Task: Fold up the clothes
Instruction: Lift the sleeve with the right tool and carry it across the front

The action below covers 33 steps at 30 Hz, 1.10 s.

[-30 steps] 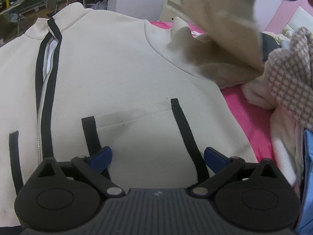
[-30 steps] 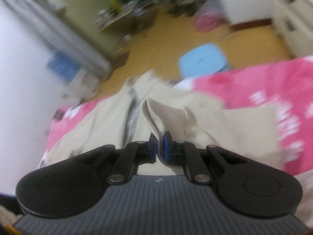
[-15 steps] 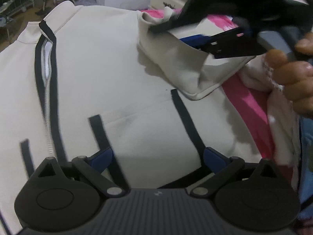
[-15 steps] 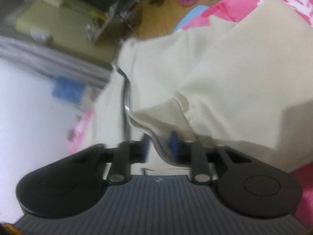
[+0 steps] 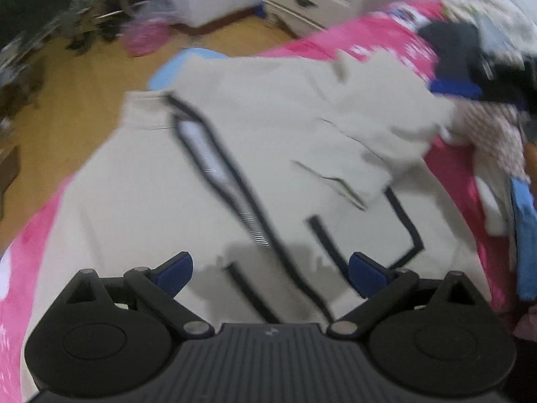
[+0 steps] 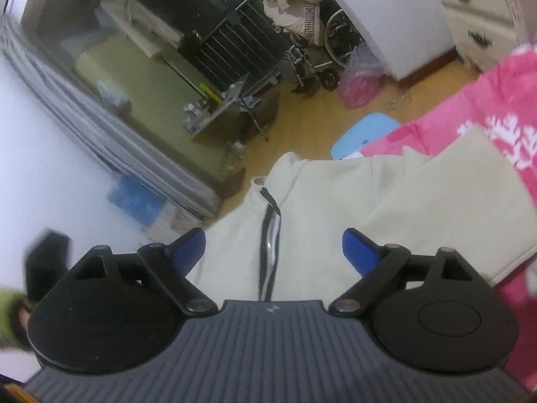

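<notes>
the pink bedspread (image 5: 376, 38) is taking up most of both views, spreading from the near edge out toward the wooden floor (image 5: 84, 107) on the far left. lying flat on it is the task's thing, a cream zip jacket (image 5: 161, 181), face up, its collar pointing to the far side and its hem sitting nearest the left gripper. one sleeve (image 5: 365, 124) is lying folded inward across the right side of the chest, its cuff end reaching down toward the dark-trimmed pocket (image 5: 402, 231). a heap of other clothes (image 5: 493, 134) is piling up at the right edge of the bedspread, just beside the jacket. a pale blue stool (image 6: 365, 134) is standing on the floor beyond the collar.

the left gripper (image 5: 270, 273) is hanging over the hem with its jaws spread wide and nothing between them; the view is blurring. the right gripper (image 6: 273, 248) is hovering over the jacket's zip (image 6: 270, 245), and its jaws have just been opening: they are now standing wide, with no cloth between them. the sleeve is lying free on the chest.

judging from this, the first sleeve fold is just finishing and both tools are between grasps. the next move is likely calling for the opposite sleeve, on the left side of the jacket, to be pinched near the cuff and carried across in the same way, keeping the body flat so the laid sleeve is not dragging out of place. that left sleeve is not clearly showing in either view.
</notes>
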{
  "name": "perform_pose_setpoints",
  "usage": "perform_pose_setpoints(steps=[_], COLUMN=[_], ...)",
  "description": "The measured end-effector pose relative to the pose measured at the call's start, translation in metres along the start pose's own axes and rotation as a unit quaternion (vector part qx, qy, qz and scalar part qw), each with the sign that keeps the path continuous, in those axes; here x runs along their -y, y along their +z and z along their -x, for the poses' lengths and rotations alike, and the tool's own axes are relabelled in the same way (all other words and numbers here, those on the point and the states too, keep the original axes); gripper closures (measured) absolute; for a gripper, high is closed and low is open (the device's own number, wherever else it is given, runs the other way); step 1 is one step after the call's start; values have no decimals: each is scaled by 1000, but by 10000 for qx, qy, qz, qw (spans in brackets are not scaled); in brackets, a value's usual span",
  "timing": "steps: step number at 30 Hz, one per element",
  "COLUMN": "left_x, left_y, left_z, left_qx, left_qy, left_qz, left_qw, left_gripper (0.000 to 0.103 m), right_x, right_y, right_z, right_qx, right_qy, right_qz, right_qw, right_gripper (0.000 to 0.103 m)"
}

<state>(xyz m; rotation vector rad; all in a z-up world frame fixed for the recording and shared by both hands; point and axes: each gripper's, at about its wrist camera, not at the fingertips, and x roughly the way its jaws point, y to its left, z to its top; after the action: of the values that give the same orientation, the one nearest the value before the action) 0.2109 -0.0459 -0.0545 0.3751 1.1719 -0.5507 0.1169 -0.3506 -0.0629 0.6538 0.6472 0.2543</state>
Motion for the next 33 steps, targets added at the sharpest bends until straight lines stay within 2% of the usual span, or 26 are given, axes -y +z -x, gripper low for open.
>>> perform_pose_setpoints(steps=[2,3,5,9,11,14,16,18,20,23,25,27,28,30,31,33], left_x=[-19,-26,-40,-47,-49,-45,-40,-35,-30,-21,-13,-5,-1,3,5,7], left_y=[-6,-12,-28,-43,-49,-45,-39,-35,-36,-39,-41,-43,-45,-47,-48,-49], left_z=[4,4,1,-22,-34,-52,-63,-70,-76,-80,-81,-81,-81,-82,-83,-83], left_qx=[276,461,886,1370,1590,1519,1418,1366,1325,1263,1257,1223,1201,1149,1122,1083], left_qy=[-79,-120,-203,-525,-694,-1024,-1188,-1229,-1254,-1212,-1098,-939,-857,-804,-791,-773], left_qz=[336,587,1187,1870,2181,2370,2356,2253,2198,2076,1860,1648,1546,1438,1395,1328], left_qw=[9990,9971,9888,9713,9604,9541,9541,9568,9583,9624,9683,9742,9769,9796,9807,9822], left_gripper=[3,3,3,3,4,9,12,16,17,18,18,20,21,25,26,29], right_x=[-14,-19,-28,-41,-44,-45,-45,-47,-49,-50,-47,-46,-45,-42,-40,-40], right_y=[-2,-7,-16,-37,-50,-69,-82,-95,-109,-128,-135,-140,-143,-146,-147,-146], right_z=[-2,-1,0,9,11,7,3,-13,-31,-57,-70,-80,-85,-93,-94,-93], right_qx=[4,38,118,480,732,722,598,219,-148,-382,-569,-759,-834,-945,-978,-923], right_qy=[-224,-310,-447,-899,-1276,-1533,-1657,-1763,-1925,-2157,-2179,-2146,-2159,-2202,-2201,-2214], right_qz=[320,507,802,1374,1795,2349,2700,3153,3651,4319,4479,4575,4622,4692,4719,4730], right_qw=[9992,9982,9957,9853,9727,9571,9466,9322,9107,8749,8652,8596,8560,8499,8481,8478], right_gripper=[9,4,2,1,1,1,1,1,1,3,9,29,33,51,56,77])
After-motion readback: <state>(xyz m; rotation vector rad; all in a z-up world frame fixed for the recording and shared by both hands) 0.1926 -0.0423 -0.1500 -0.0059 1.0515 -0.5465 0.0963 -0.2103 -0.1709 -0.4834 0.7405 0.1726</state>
